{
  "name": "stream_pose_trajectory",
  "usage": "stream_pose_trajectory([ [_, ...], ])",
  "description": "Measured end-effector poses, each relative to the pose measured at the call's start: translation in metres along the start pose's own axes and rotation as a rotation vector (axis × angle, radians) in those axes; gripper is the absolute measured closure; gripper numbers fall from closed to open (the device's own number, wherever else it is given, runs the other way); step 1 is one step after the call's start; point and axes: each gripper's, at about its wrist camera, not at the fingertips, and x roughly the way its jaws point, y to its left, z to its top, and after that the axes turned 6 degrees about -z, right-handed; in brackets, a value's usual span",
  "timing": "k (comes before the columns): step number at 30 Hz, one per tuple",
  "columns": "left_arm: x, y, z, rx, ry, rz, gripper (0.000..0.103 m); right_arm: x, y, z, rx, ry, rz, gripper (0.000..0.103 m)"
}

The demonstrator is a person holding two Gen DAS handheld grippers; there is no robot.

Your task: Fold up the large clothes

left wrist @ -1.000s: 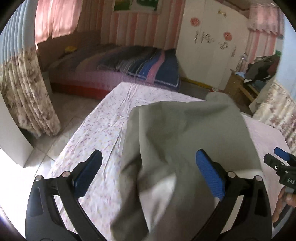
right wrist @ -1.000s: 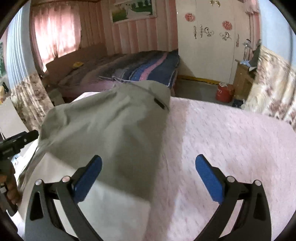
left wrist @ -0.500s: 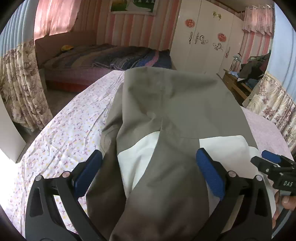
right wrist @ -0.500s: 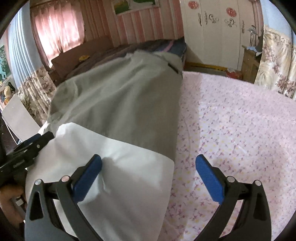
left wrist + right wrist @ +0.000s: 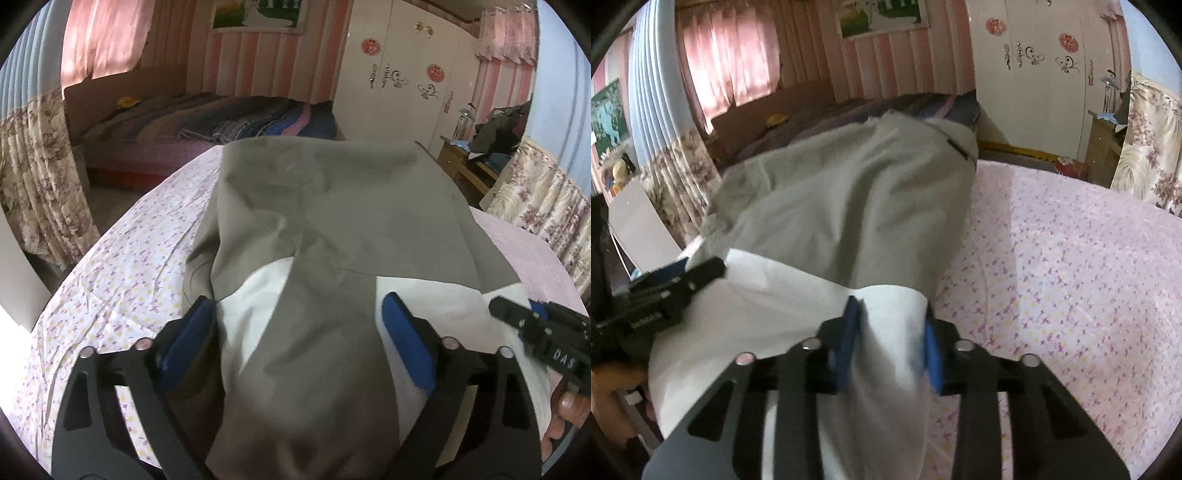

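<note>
We note the flowered bedsheet (image 5: pixel 122 280) at 9 o'clock in the left wrist view. The grey and white garment (image 5: pixel 332 221) lies along it, running toward 12 o'clock. The left gripper (image 5: pixel 295 332) straddles the garment's near end, jaws wide and closing, blue pads (image 5: pixel 406 347) not yet pressing the cloth. At 3 o'clock, the right gripper (image 5: pixel 890 339) has its jaws closing on a bunched white fold of the garment; the pads touch the fold on both sides.
</note>
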Motion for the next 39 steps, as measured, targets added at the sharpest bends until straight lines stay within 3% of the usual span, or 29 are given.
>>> stream_pose_trajectory([
  [2,-0.001,-0.007,0.001,0.011,-0.002,-0.014,0.025,-0.006,-0.003,0.005,-0.002,-0.013,0.004,0.082],
  [8,0.000,-0.047,0.008,0.008,-0.029,-0.104,0.037,-0.038,-0.036,0.021,-0.008,-0.080,-0.036,0.087],
  [17,0.046,-0.192,0.018,0.070,-0.014,-0.240,0.045,-0.081,-0.163,0.023,-0.002,-0.111,-0.204,0.087],
  [21,0.062,-0.249,0.013,0.098,0.006,-0.263,0.049,-0.085,-0.220,0.013,0.026,-0.086,-0.254,0.087],
  [26,0.081,-0.296,0.006,0.157,0.040,-0.232,0.052,-0.076,-0.265,0.000,0.086,-0.052,-0.229,0.084],
  [29,0.084,-0.296,0.002,0.166,0.047,-0.204,0.047,-0.066,-0.268,-0.007,0.092,-0.039,-0.226,0.076],
  [30,0.084,-0.295,0.001,0.170,0.048,-0.196,0.045,-0.066,-0.268,-0.009,0.099,-0.046,-0.240,0.068],
  [31,0.084,-0.293,-0.001,0.176,0.048,-0.182,0.040,-0.072,-0.265,-0.014,0.111,-0.056,-0.274,0.051],
  [34,0.080,-0.279,-0.003,0.169,0.042,-0.159,0.027,-0.084,-0.263,-0.018,0.143,-0.069,-0.354,0.020],
  [36,0.066,-0.265,-0.007,0.158,0.030,-0.164,0.023,-0.091,-0.262,-0.026,0.166,-0.058,-0.366,0.015],
  [39,0.031,-0.244,-0.017,0.184,-0.001,-0.170,0.017,-0.112,-0.246,-0.046,0.173,-0.057,-0.346,0.015],
])
